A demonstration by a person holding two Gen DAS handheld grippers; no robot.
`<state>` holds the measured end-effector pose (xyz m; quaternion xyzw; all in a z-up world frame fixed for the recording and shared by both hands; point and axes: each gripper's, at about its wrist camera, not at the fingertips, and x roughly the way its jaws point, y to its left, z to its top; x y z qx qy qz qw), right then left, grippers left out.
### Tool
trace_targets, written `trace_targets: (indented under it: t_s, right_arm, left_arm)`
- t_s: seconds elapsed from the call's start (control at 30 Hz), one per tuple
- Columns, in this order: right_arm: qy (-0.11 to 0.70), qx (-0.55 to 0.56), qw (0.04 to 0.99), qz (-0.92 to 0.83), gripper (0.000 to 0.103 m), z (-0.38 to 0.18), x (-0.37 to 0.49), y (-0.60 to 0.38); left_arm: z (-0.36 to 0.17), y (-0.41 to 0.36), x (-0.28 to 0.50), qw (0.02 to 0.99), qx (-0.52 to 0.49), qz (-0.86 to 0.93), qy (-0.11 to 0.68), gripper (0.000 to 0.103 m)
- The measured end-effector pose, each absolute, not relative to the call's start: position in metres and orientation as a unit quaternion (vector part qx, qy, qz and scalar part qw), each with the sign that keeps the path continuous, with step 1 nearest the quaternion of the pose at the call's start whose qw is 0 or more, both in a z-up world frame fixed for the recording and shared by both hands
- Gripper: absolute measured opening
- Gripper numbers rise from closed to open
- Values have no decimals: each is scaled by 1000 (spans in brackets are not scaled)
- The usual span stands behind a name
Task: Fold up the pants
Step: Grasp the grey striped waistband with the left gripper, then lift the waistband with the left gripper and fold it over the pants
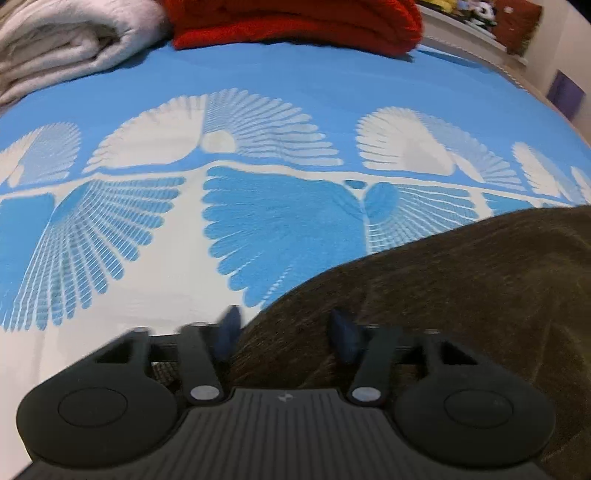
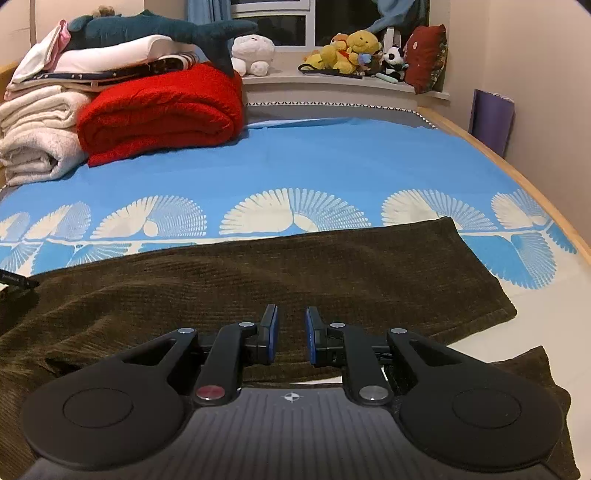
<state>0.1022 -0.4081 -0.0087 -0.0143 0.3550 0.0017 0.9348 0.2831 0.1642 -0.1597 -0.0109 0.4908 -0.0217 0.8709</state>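
Observation:
Dark brown corduroy pants [image 2: 280, 273] lie spread across the blue and white bedsheet [image 2: 332, 166], one leg stretching to the right and a second leg end at the lower right [image 2: 532, 376]. My right gripper [image 2: 291, 334] hovers over the pants' near part, jaws open with a narrow gap, nothing between them. In the left wrist view the pants [image 1: 461, 280] fill the lower right. My left gripper [image 1: 286, 330] is open wide, over the pants' left edge; the frame is motion-blurred.
A folded red blanket [image 2: 162, 110] and stacked cream blankets [image 2: 37, 136] sit at the bed's far left, with a plush shark [image 2: 166, 29] on top. Stuffed toys [image 2: 351, 48] line the windowsill. The bed's wooden edge [image 2: 517, 173] runs along the right, near the wall.

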Motion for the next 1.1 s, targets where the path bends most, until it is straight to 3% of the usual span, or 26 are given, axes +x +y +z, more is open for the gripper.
trace_targets:
  t_s: [0.07, 0.17, 0.67, 1.1]
  right_arm:
    - [356, -19, 934, -1, 16, -9, 102, -407]
    - [358, -23, 933, -9, 16, -10, 101, -408]
    - [347, 10, 936, -52, 16, 3, 62, -426]
    - [328, 6, 944, -28, 16, 12, 22, -418]
  left_arm:
    - [-156, 156, 282, 872, 6, -35, 488, 19]
    - [-151, 145, 279, 872, 44, -41, 487, 14]
    - [-69, 97, 196, 895, 106, -63, 428, 10]
    - [-4, 66, 29, 883, 174, -129, 417, 8]
